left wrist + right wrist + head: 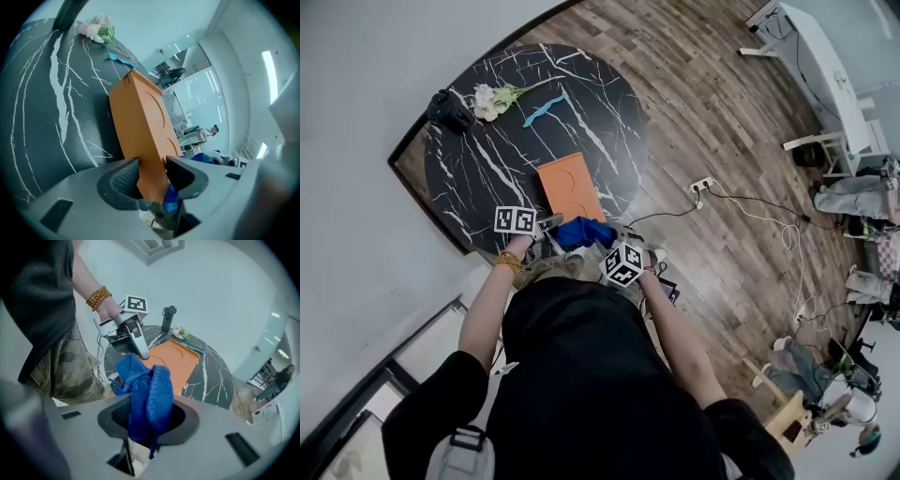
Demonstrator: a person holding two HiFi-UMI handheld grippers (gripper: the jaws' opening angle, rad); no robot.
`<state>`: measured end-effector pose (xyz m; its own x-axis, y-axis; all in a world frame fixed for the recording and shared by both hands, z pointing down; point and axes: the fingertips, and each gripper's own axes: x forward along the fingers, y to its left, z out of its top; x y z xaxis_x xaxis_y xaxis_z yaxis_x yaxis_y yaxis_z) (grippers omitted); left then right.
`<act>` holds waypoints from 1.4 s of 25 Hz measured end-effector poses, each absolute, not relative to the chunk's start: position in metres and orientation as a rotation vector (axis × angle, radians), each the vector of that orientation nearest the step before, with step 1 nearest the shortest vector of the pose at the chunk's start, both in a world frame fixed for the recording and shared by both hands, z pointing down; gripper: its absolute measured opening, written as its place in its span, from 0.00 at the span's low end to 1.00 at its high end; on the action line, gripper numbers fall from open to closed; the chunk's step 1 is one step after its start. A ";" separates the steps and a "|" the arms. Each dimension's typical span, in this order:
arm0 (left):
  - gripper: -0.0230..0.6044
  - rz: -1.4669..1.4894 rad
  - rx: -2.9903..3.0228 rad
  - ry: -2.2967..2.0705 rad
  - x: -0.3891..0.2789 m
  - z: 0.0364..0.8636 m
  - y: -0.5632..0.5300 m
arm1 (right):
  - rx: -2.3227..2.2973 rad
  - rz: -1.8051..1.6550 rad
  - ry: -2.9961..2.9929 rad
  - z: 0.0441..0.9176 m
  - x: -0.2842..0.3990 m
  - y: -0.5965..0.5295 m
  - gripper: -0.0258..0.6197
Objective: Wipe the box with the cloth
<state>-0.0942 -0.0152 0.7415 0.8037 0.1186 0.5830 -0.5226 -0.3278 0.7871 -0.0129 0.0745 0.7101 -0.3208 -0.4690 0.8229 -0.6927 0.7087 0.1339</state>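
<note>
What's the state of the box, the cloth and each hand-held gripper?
box, lying on the table
cloth, bunched up, gripped
left hand-held gripper, astride the box's near edge; pressing or not unclear
right hand-held gripper, shut on the cloth

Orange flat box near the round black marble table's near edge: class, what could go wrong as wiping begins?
1. The left claw straddles the orange flat box at its near end. Whether it grips is unclear, so a wipe might slide the box off the round black marble table.
2. The blue cloth is bunched in the right claw, so its hard tips might touch the box before the cloth does.
</note>
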 end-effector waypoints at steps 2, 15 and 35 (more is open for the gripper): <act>0.33 0.699 1.835 -0.329 -0.085 0.740 -0.020 | 0.918 0.276 -1.937 0.711 0.002 0.062 0.21; 0.32 0.723 1.845 -0.435 -0.040 0.738 -0.045 | 1.422 0.611 -1.625 0.724 0.127 0.041 0.20; 0.32 0.720 1.801 -0.447 -0.040 0.741 -0.044 | 1.036 0.632 -1.956 0.738 -0.009 0.060 0.20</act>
